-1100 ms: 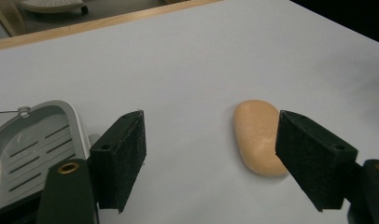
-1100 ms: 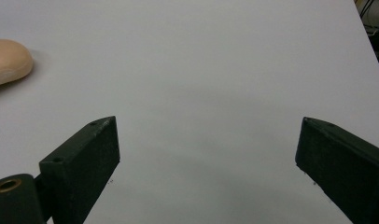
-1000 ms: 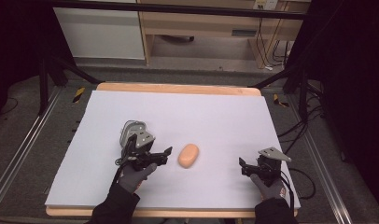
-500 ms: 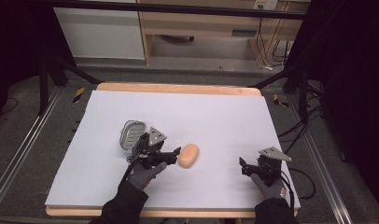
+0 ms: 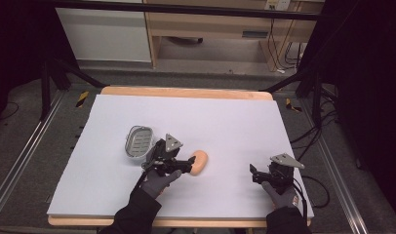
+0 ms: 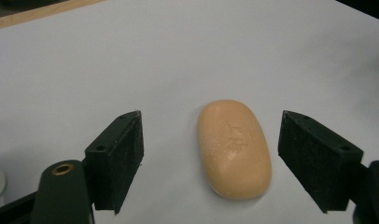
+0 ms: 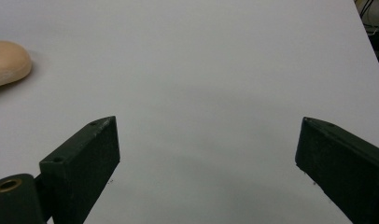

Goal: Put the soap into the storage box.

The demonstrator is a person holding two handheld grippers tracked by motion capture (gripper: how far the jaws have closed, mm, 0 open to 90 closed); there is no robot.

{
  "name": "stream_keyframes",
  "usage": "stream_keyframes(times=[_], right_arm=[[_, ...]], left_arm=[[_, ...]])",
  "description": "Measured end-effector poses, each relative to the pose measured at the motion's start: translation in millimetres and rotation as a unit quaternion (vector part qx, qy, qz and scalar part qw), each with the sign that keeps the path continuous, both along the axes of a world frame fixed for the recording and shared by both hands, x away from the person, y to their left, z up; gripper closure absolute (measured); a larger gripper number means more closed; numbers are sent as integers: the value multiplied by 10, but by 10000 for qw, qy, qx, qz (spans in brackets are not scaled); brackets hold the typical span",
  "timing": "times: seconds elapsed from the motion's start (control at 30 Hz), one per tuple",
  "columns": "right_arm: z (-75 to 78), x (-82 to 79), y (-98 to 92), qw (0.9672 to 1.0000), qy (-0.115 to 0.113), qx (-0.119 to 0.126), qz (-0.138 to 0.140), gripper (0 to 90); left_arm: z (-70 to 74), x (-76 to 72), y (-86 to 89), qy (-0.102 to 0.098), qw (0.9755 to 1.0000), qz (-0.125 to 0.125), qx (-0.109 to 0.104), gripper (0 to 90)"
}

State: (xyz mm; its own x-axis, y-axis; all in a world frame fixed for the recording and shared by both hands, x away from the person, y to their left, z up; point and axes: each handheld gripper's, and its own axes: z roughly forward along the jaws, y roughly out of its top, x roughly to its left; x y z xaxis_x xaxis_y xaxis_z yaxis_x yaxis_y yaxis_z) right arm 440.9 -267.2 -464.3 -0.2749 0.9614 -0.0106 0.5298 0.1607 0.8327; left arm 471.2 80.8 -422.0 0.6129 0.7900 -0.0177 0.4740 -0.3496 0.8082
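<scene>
Left gripper view: the left gripper (image 6: pixel 211 161) has just been opening, jaws spread around the soap bar (image 6: pixel 234 148) (not touching); next, squeeze it.

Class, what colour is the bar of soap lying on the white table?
The bar of soap is pale peach-orange, seen best in the left gripper view.

In the high view, the left claw (image 5: pixel 186 163) covers the near end of the soap (image 5: pixel 200 162), so you cannot tell from there if they touch. The soap dish (image 5: pixel 138 141) is partly behind that claw too. In the right claw view, the soap (image 7: pixel 8 62) is cut off by the left edge. The person's arms are cut off at the bottom. The marks pressed into the soap (image 6: pixel 234 148) are too faint to read.
</scene>
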Motion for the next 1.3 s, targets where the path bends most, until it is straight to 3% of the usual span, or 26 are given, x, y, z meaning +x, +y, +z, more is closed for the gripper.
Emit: stream_keyframes(times=[0.17,0.2,0.57,1.3], right_arm=[[-2,6,14,10000,-2,-23,8,67],[-2,5,18,10000,1,-33,13,67],[-6,9,19,10000,22,-25,9,66],[-11,15,12,10000,54,-31,16,66]], left_arm=[[-47,29,-50,61,10000,-1,-35,216],[-62,38,-66,98,9999,-31,60,214],[-148,91,-172,187,9996,-71,221,201],[-326,202,-348,391,9984,-93,404,184]])
